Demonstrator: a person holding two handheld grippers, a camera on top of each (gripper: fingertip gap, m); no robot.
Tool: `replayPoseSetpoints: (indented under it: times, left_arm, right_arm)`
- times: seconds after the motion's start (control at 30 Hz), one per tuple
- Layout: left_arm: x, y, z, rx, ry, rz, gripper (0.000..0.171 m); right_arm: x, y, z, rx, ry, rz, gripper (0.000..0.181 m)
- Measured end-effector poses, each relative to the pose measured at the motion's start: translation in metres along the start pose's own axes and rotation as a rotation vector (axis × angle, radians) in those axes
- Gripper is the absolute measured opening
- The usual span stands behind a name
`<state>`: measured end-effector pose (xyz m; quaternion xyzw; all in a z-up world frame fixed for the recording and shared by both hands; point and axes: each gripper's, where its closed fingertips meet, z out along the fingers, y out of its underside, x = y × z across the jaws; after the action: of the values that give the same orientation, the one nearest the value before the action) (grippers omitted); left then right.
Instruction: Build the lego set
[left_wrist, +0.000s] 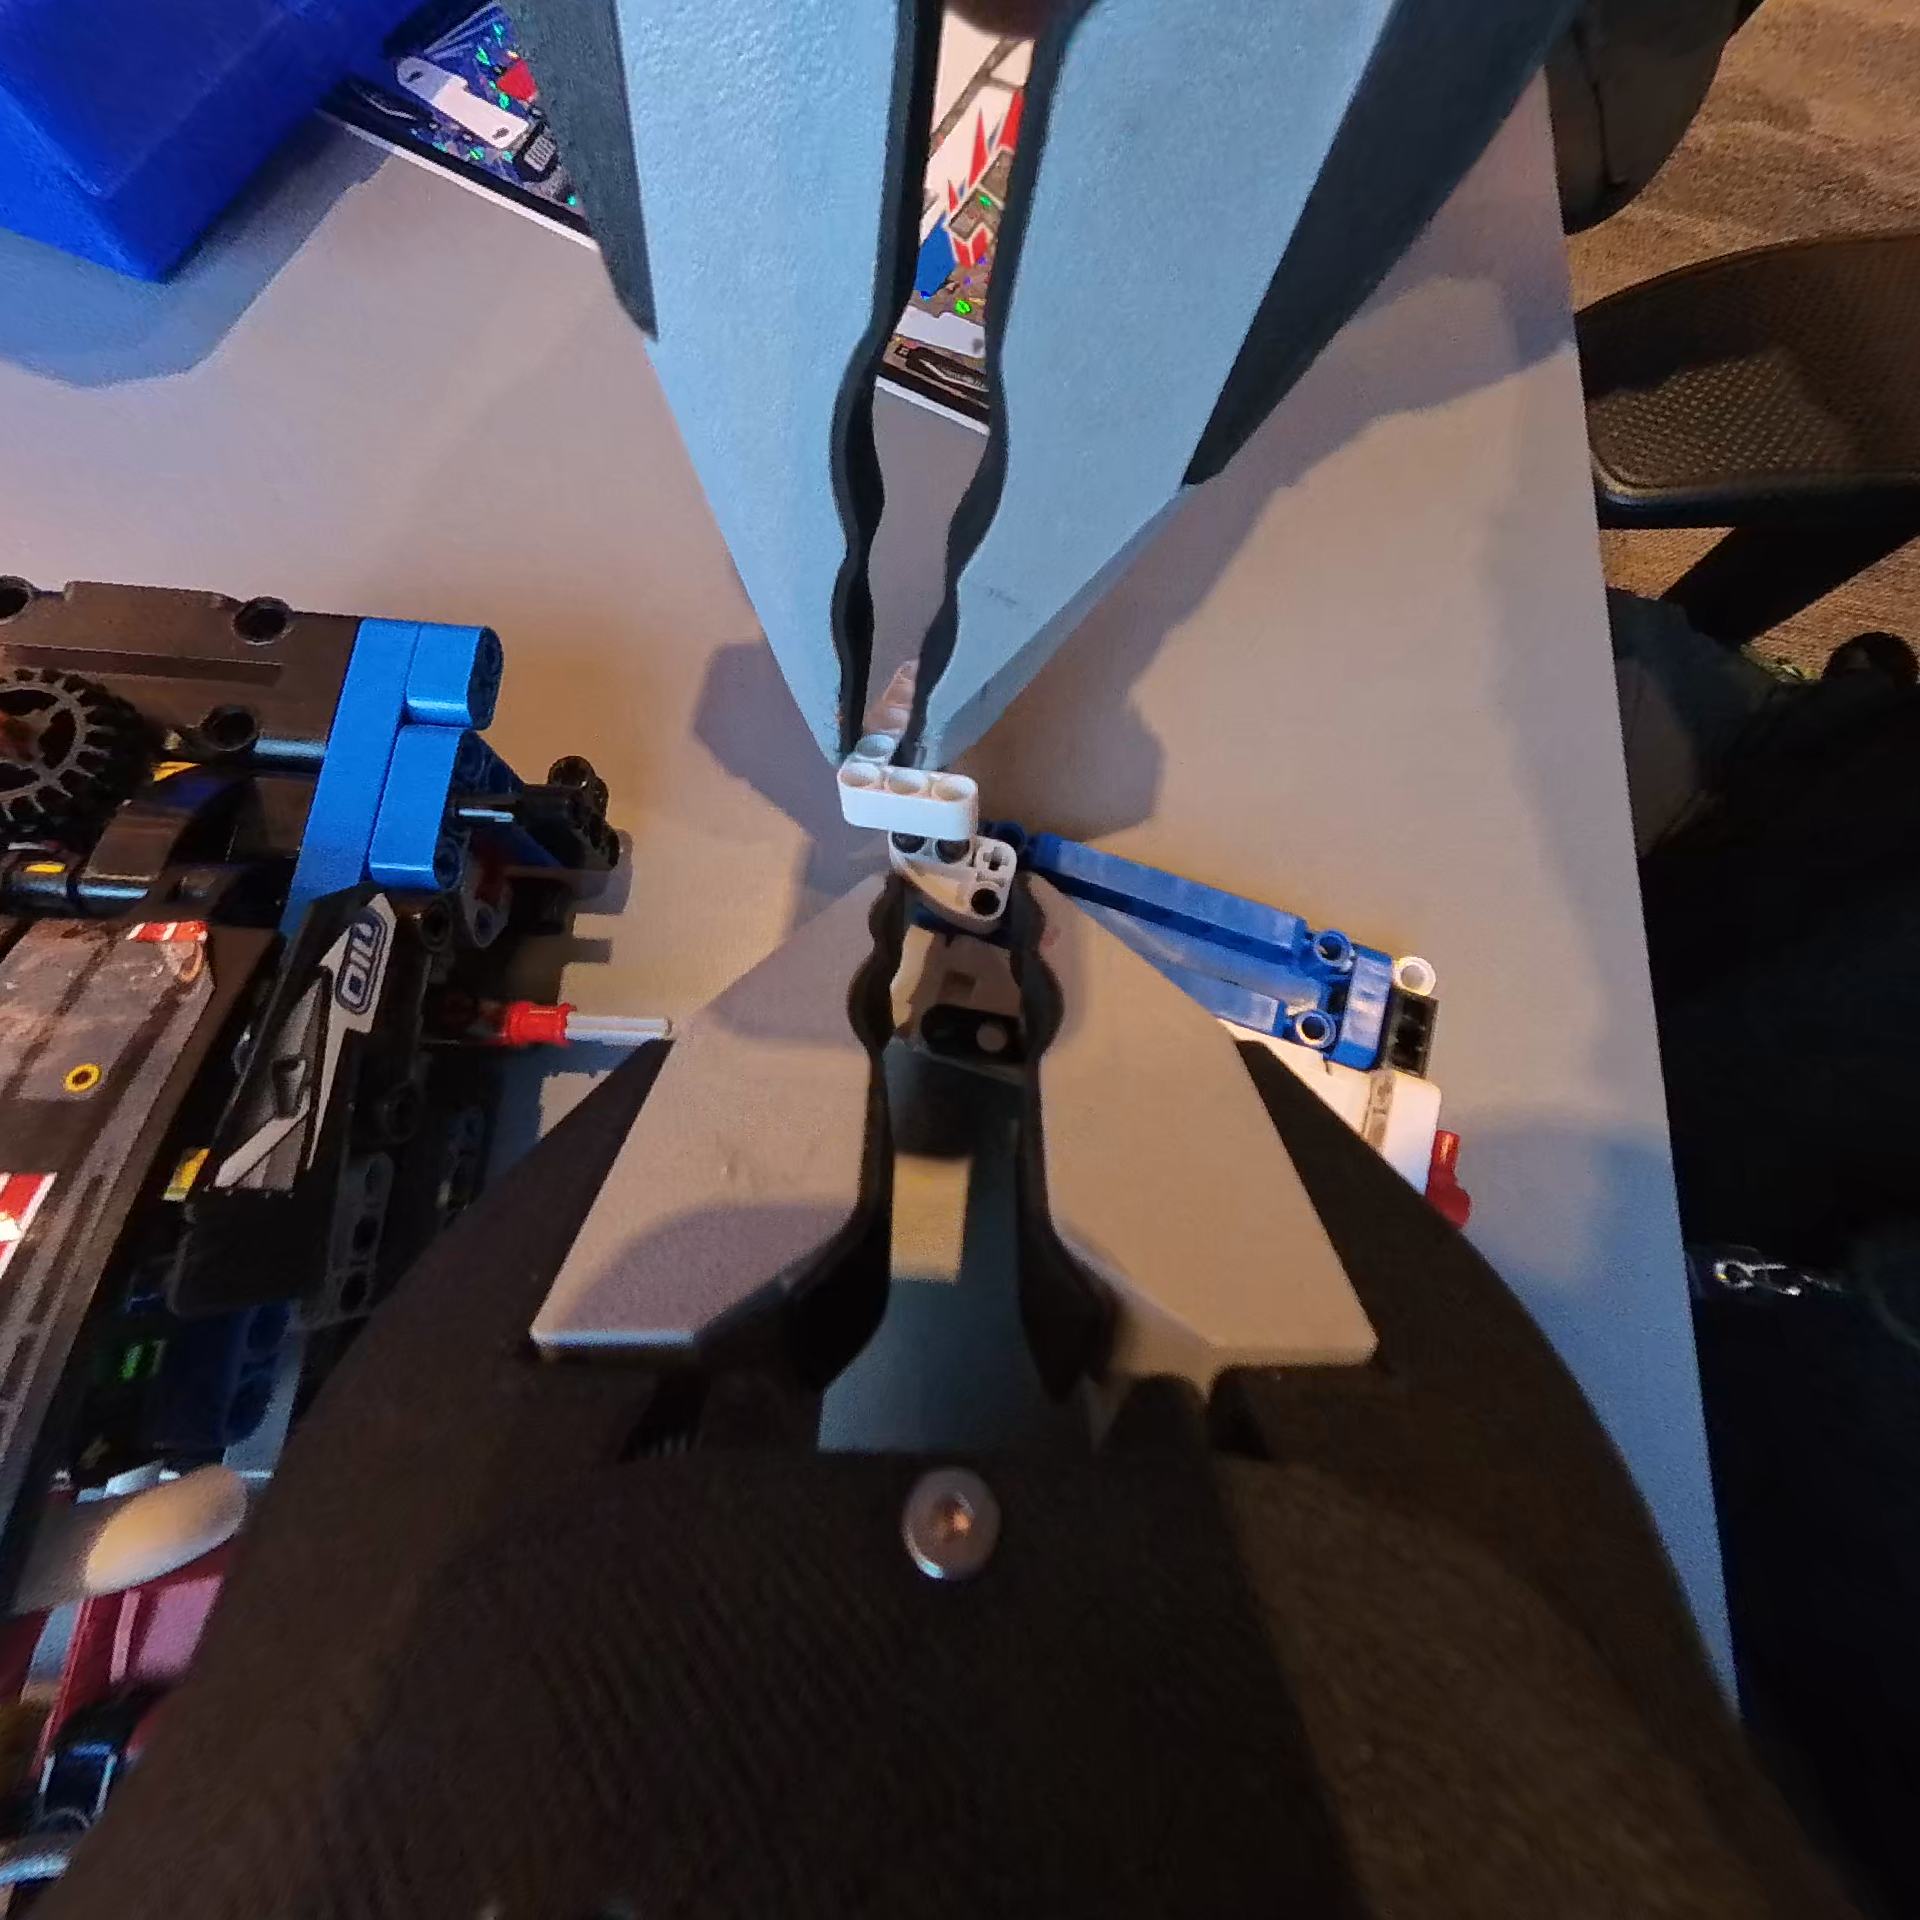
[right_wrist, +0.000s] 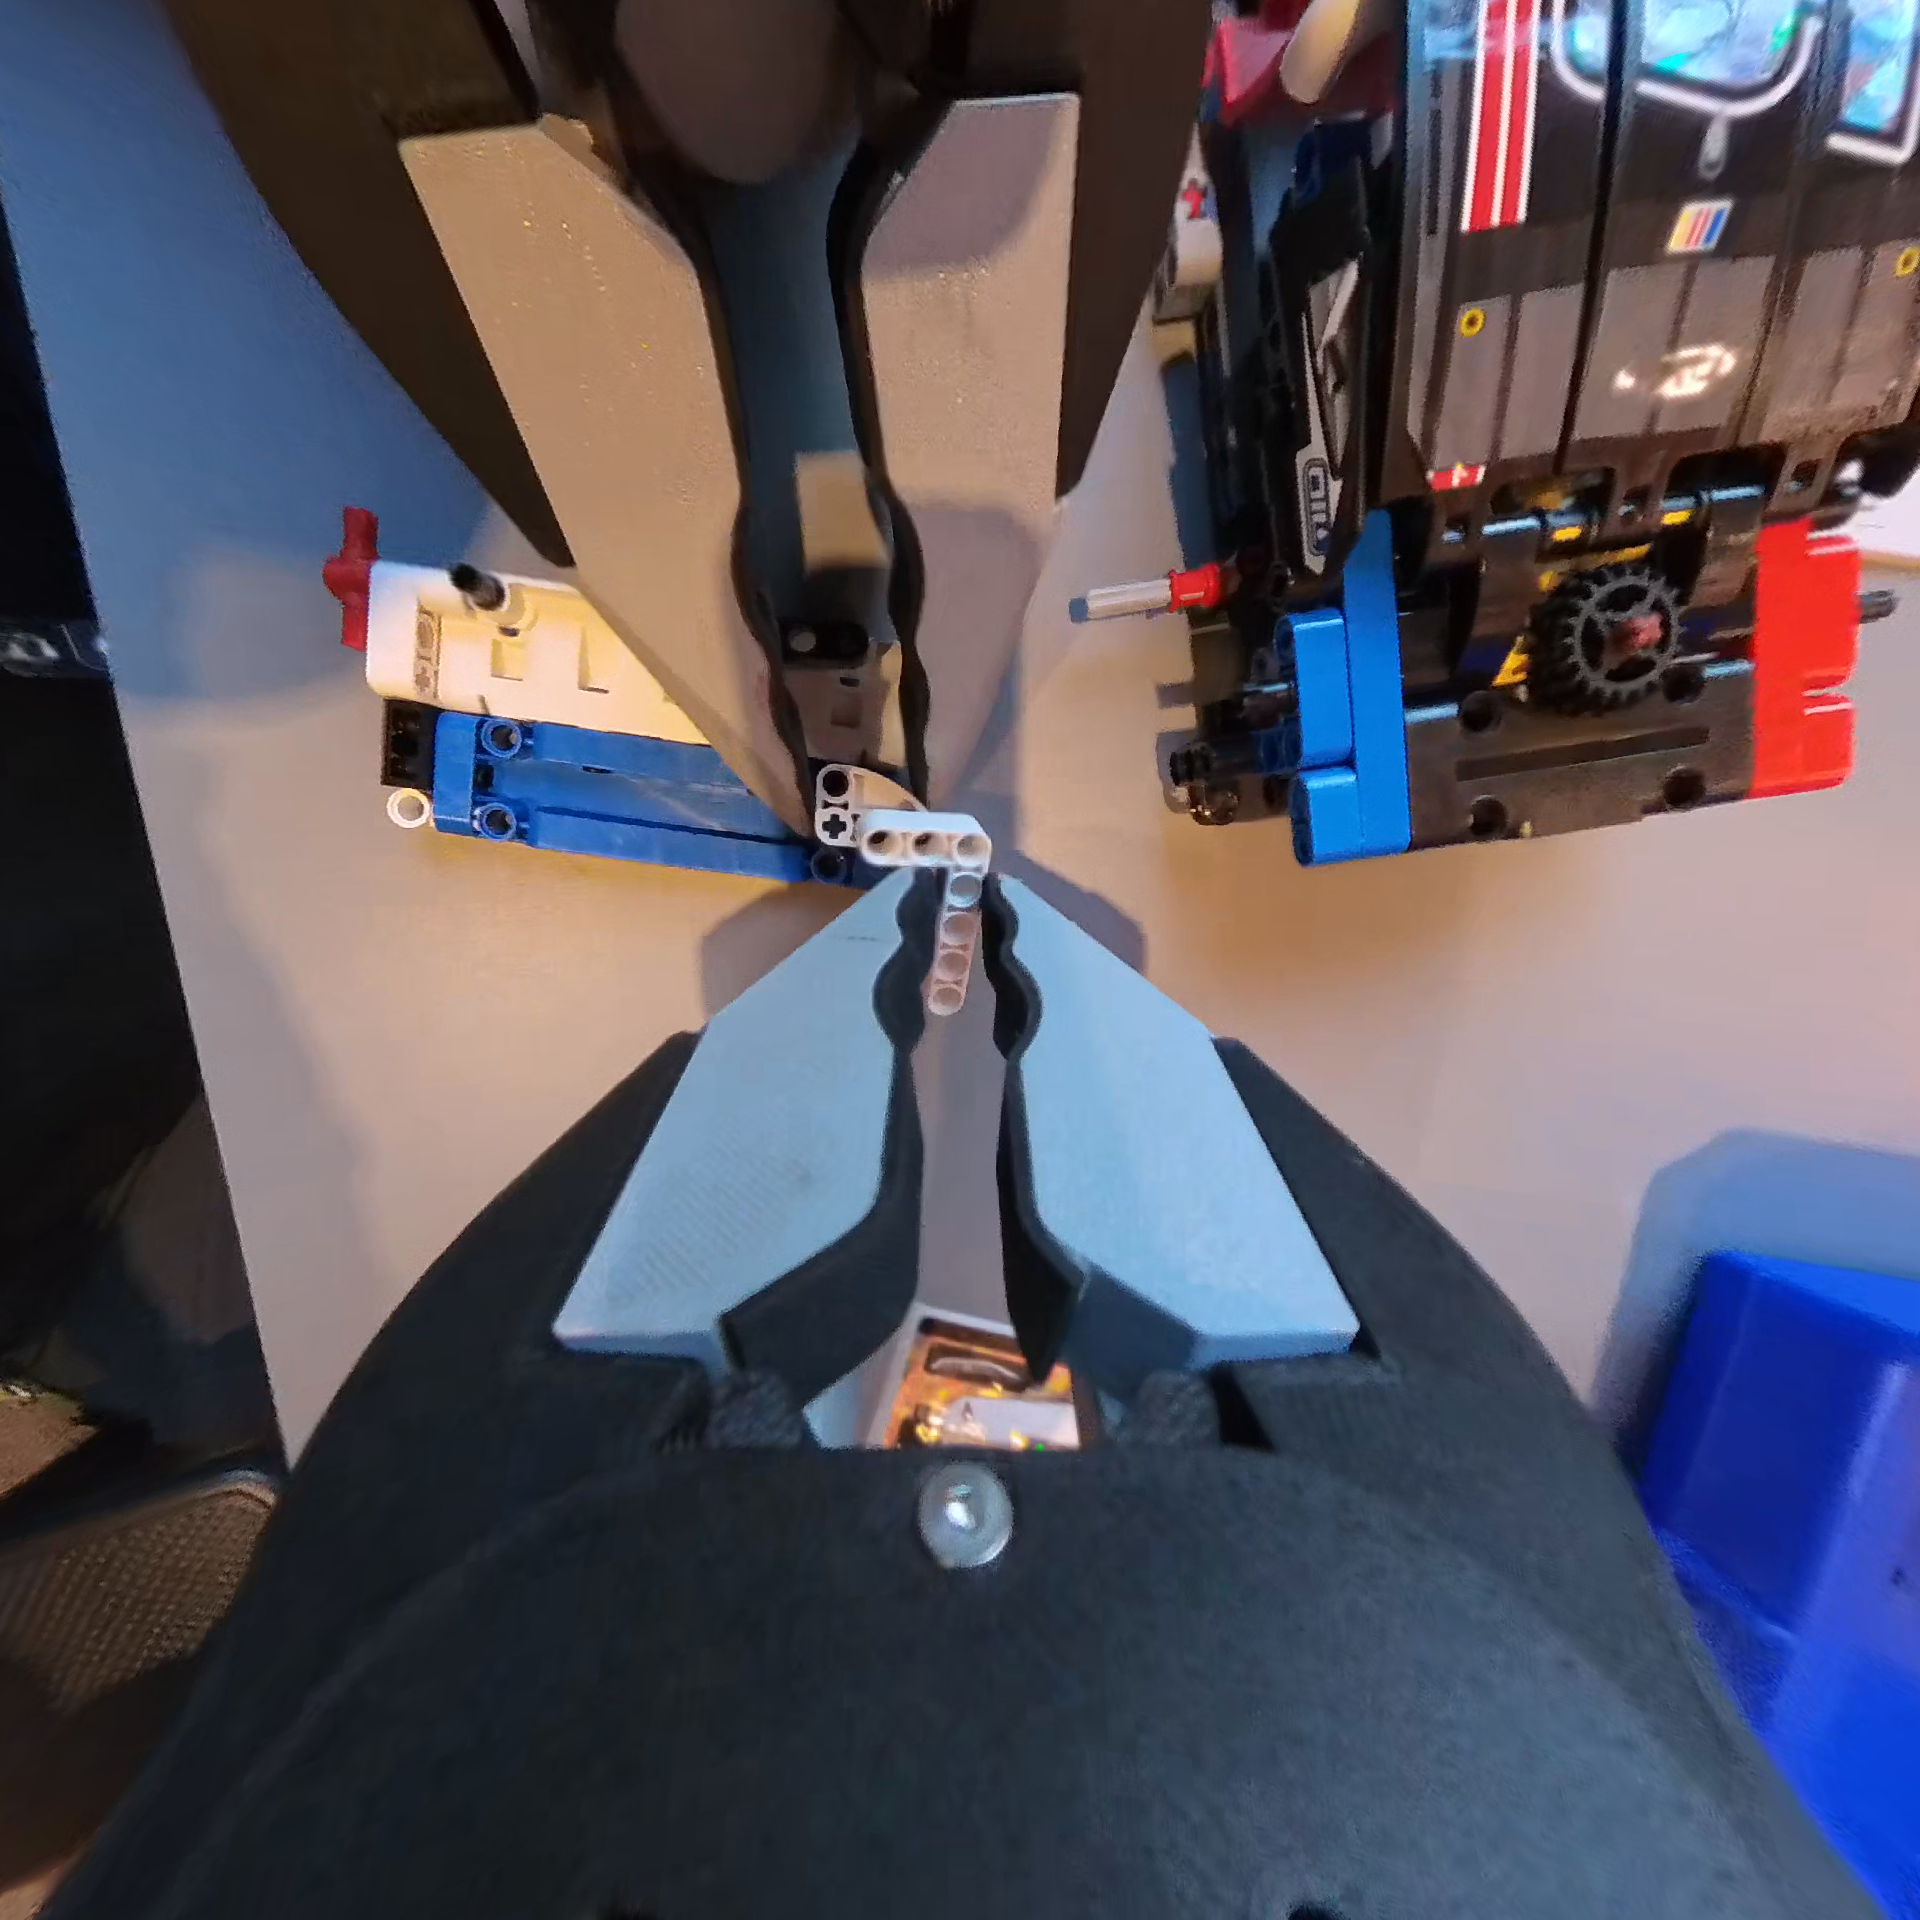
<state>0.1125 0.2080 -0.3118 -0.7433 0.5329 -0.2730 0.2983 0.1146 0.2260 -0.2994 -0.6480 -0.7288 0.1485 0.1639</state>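
My left gripper (left_wrist: 952, 891) is shut on a small sub-assembly (left_wrist: 1226, 940) of blue beams, a white panel and a black part, and holds it just above the table. A white connector (left_wrist: 987, 873) sticks out at its tip. My right gripper (right_wrist: 948, 881) is shut on a white L-shaped beam (right_wrist: 923, 837), with the long arm pinched between its pads. The two grippers meet tip to tip. The L-beam (left_wrist: 909, 795) rests against the sub-assembly's white connector (right_wrist: 837, 805). The sub-assembly's blue beams (right_wrist: 623, 795) lie to the left in the right wrist view.
A large black, blue and red lego car (left_wrist: 208, 935) sits close by, with a red and grey axle (left_wrist: 582, 1027) sticking out toward the grippers; it also shows in the right wrist view (right_wrist: 1558, 520). A blue bin (right_wrist: 1787, 1507) and a sticker sheet (left_wrist: 478, 114) stand farther off. The table edge (left_wrist: 1621, 831) is near, with a chair (left_wrist: 1766, 395) beyond. The tips of both grippers are at nearly the same place.
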Motion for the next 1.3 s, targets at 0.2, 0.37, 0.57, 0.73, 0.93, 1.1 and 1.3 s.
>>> replayPoseSetpoints:
  times: [0.2, 0.37, 0.57, 0.73, 0.93, 1.1, 1.3]
  left_arm:
    - [0.0001, 0.0, 0.0, 0.0, 0.006, -0.007, 0.018]
    - [0.0, 0.0, -0.0001, 0.0, 0.007, -0.008, 0.018]
    - [0.0, 0.0, 0.0, 0.0, 0.006, -0.006, 0.018]
    - [-0.0001, -0.0001, -0.0001, 0.0, 0.005, -0.006, 0.018]
    - [-0.0001, -0.0001, 0.0, 0.001, 0.004, -0.004, 0.018]
    - [-0.0002, -0.0003, 0.0001, 0.001, -0.003, 0.0, 0.018]
    - [-0.0012, -0.0003, 0.0001, 0.0, -0.02, 0.009, 0.018]
  right_arm:
    - [-0.0066, -0.003, -0.0011, 0.196, -0.122, 0.156, 0.017]
    - [-0.0074, -0.008, -0.0067, 0.3, -0.142, 0.204, 0.02]
    - [-0.0071, -0.0098, -0.0043, 0.343, -0.138, 0.252, 0.023]
    - [-0.0068, -0.0093, -0.0009, 0.324, -0.082, 0.218, 0.023]
    - [-0.0073, -0.0087, -0.0014, 0.249, -0.069, 0.141, 0.023]
    - [-0.0079, -0.0067, -0.0002, 0.11, -0.163, 0.162, 0.022]
    - [-0.0083, -0.0058, 0.0009, -0.072, -0.285, 0.212, 0.022]
